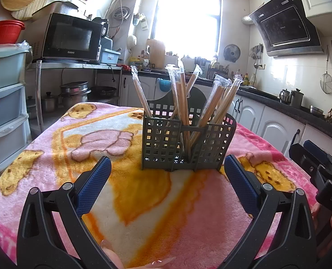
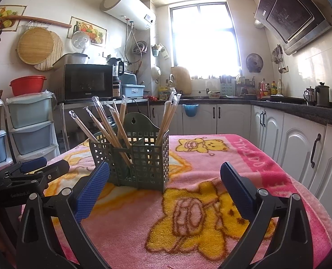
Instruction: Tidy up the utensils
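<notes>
Both grippers sit low over the tabletop, which is covered in a fuzzy pink and yellow bear blanket. The left gripper has its jaws spread wide with nothing in them, and the right gripper is the same, wide and empty.

The caddy, a dark green grid one with compartments, stands upright mid-frame in the left view, just past the blue pads. In the right view it sits left of centre, close to the left pad. Wrapped chopsticks stick out of it, fanning toward the top of the frame, each in clear plastic. Exactly which compartment each bundle sits in is hard to call through the grid.

Readable stuff: the microwave at middle left of the right view says "Galanz" on the door edge. The left gripper's body at lower left of that view reads "GenRobot.AI". In the left view, the right gripper's body at the far right edge shows "DAS". There is lettering along the blanket's pink border at right, too warped to read.
</notes>
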